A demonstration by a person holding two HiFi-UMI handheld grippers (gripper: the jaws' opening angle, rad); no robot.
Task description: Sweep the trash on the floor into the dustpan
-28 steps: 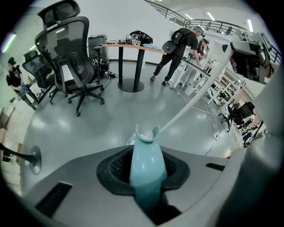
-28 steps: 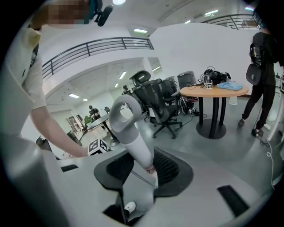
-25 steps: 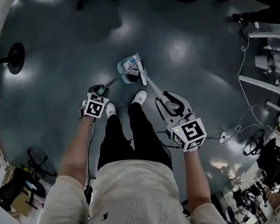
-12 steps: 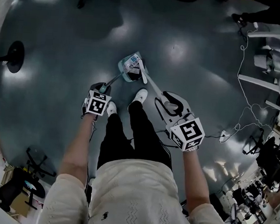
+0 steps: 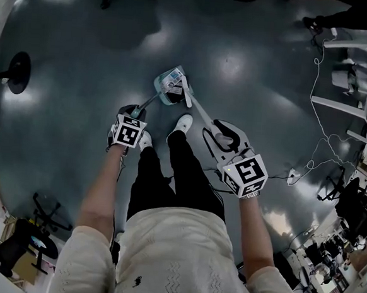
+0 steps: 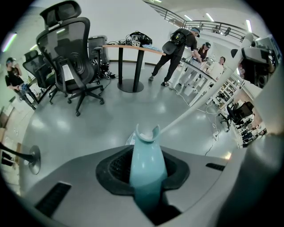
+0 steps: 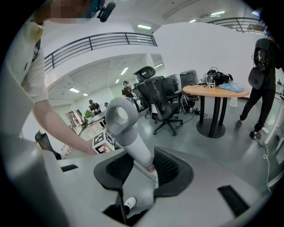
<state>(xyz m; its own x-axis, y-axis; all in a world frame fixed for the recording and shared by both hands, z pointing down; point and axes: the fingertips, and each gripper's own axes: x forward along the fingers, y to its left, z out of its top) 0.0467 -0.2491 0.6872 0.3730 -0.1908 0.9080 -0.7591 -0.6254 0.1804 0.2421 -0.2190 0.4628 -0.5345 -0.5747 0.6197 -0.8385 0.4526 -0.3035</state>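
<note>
A pale teal dustpan [image 5: 168, 88] rests on the grey floor just ahead of the person's white shoes, with a white and blue packet of trash [image 5: 172, 81] lying in it. My left gripper [image 5: 133, 115] is shut on the dustpan's teal handle [image 6: 147, 162], which stands up between the jaws. The right gripper [image 5: 224, 138] is shut on the white broom handle [image 7: 131, 141], whose looped end sticks up past the jaws. The broom's head [image 5: 186, 99] sits at the dustpan's right edge, and its bristles are hard to make out.
The person's legs and shoes [image 5: 184, 125] stand between the two grippers. White cables [image 5: 319, 115] and table frames crowd the right side. Office chairs [image 6: 73, 57], a round table [image 6: 128, 48] and standing people are farther off. A black stand base [image 5: 17, 73] is at the left.
The left gripper and the dustpan have shifted very slightly; the broom and right gripper hold about the same place.
</note>
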